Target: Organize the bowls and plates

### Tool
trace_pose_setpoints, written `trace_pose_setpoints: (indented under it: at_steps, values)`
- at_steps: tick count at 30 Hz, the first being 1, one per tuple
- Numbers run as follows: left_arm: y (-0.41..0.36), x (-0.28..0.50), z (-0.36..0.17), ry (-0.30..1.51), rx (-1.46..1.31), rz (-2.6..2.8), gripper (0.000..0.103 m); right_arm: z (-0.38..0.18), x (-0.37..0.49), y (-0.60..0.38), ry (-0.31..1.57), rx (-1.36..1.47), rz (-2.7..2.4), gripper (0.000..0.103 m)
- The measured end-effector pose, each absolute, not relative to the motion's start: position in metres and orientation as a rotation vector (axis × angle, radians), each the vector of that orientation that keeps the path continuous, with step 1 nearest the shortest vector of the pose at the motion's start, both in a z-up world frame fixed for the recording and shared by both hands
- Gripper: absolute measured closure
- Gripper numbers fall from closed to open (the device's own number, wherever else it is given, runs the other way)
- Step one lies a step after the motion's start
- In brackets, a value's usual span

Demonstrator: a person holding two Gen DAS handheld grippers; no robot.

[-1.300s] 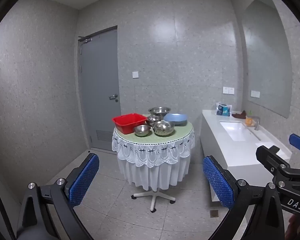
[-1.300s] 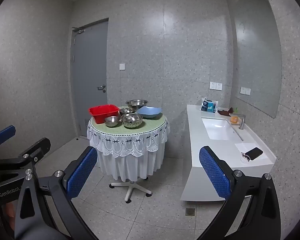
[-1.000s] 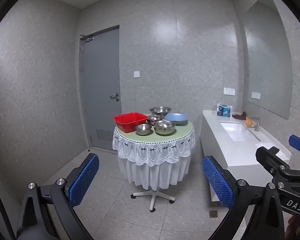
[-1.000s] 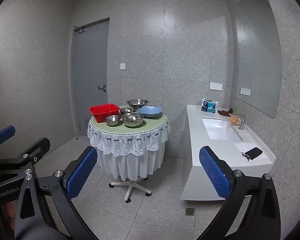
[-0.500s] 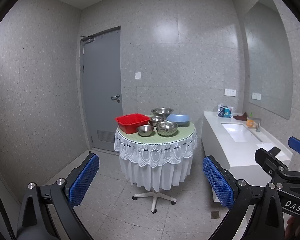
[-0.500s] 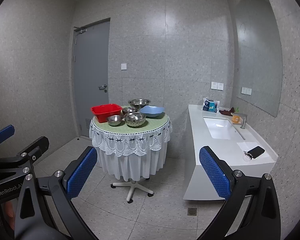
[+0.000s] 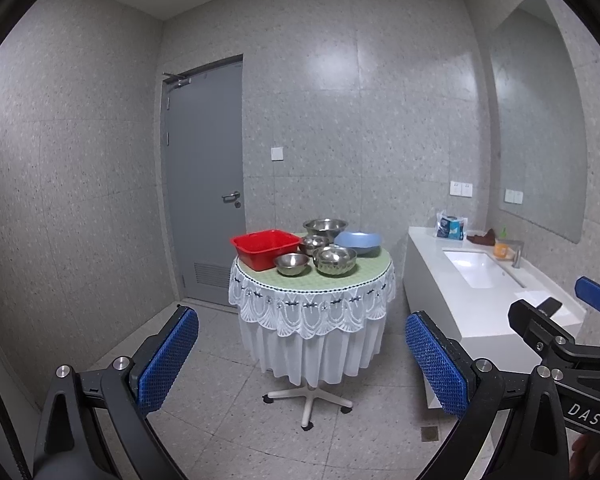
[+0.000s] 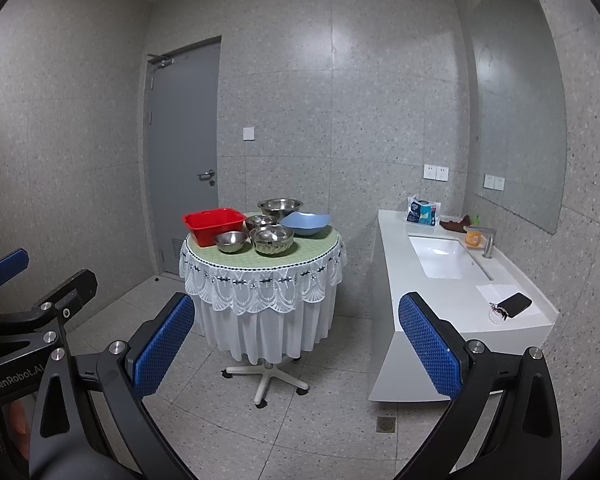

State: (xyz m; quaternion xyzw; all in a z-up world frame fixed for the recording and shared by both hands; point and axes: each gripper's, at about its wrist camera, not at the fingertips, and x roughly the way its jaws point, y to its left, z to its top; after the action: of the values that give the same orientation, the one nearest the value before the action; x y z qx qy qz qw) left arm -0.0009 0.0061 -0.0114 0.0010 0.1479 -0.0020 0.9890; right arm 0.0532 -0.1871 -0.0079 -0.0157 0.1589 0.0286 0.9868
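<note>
Hanging wide apart and empty, the left tool (image 7: pixel 300 360) and the right tool (image 8: pixel 296 344) both point across the floor at the round bench (image 8: pixel 320 246), still well short of it. Against the views from about a second ago, the bench sits only slightly shifted in each picture, so the person has barely drifted and no reaching has begun; the task reads as wholly ahead, with nothing stacked or moved. On the green bench top a red basin (image 8: pixel 214 226) stands at the left, with a small steel bowl (image 8: pixel 230 241) just in front of it and a wider faceted steel bowl (image 8: pixel 272 240) beside that. Behind them sit another small steel bowl (image 8: pixel 260 222) and a large steel bowl (image 8: pixel 280 207) at the back, with a blue wavy-rimmed plate (image 8: pixel 305 223) to the right. The likely first step is to close the distance and nest the smaller bowls. The right wrist view alone shows a dark phone (image 8: pixel 514 304) on paper at the near end of the white sink counter (image 8: pixel 452 300), and the left tool's side at its left edge. The left wrist view instead catches the right tool's frame at its right edge.
</note>
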Motion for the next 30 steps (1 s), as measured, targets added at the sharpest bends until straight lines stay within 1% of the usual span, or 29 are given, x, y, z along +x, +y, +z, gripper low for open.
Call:
trace_pose_setpoints:
  at_steps: [30]
  values:
    - [0.0103,-0.0010,-0.0109,0.291,-0.008,-0.003,0.001,-0.0101,0.0586,-0.1870,0.316,-0.033,0.060,0.000]
